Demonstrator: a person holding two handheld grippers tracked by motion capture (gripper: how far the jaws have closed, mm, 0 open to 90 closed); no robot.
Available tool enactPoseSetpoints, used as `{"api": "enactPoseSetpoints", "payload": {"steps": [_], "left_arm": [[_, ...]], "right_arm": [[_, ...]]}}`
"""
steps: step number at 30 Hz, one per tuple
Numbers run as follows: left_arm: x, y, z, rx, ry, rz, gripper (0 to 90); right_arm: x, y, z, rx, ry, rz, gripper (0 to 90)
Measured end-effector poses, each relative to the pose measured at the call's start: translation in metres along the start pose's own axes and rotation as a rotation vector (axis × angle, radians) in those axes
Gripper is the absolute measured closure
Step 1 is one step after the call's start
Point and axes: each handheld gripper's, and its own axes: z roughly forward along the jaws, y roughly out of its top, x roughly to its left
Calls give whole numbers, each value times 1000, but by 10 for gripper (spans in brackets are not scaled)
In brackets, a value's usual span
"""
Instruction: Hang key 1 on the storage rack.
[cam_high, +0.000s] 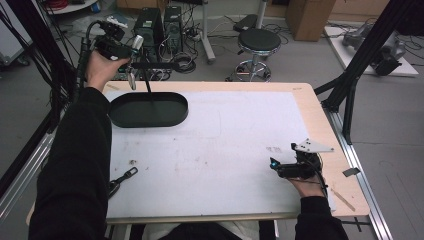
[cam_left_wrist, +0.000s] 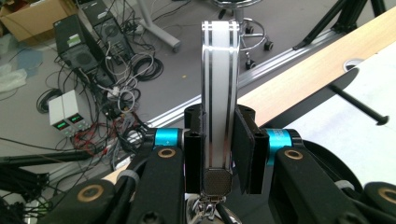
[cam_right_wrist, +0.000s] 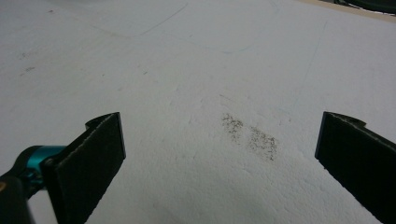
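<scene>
My left gripper (cam_high: 129, 50) is raised over the table's far left corner, near the crossbar of a black stand (cam_high: 150, 65). The stand rises from a black oval tray (cam_high: 172, 116). The gripper is shut on a white bar with silver stripes (cam_left_wrist: 219, 84), which stands upright between the pads; its mesh end and a metal ring sit low by the jaws. In the high view the bar (cam_high: 136, 43) has a silver piece dangling below it. The stand's rod (cam_left_wrist: 359, 105) lies off to the right. My right gripper (cam_high: 280, 167) rests on the white mat, jaws (cam_right_wrist: 219, 154) wide open and holding nothing.
A black clip with a strap (cam_high: 125, 176) lies near the mat's front left. A dark smudge (cam_right_wrist: 252, 135) marks the mat between the right jaws. Beyond the table stand a stool (cam_high: 257, 42) and computer towers (cam_high: 150, 25); black frame posts (cam_high: 350, 85) border the right side.
</scene>
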Motion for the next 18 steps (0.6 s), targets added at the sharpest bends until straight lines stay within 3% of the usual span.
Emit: {"api": "enactPoseSetpoints", "payload": {"steps": [5, 8, 11, 14, 16, 18], "left_arm": [[0, -4, 0, -19, -8, -41, 727], [3, -8, 1, 10, -45, -71, 537], [5, -13, 1, 46, -77, -62, 405], [5, -21, -1, 27, -111, -53, 258], [4, -26, 0, 60, -175, -66, 129], [3, -29, 1, 98, -192, -55, 53]], "right_arm": [[1, 0, 1, 9, 4, 1, 8], [2, 1, 2, 8, 5, -3, 8], [2, 1, 2, 10, 8, -3, 8], [2, 1, 3, 9, 8, -3, 8], [2, 2, 3, 8, 9, -5, 8], [2, 2, 4, 9, 12, -5, 8]]}}
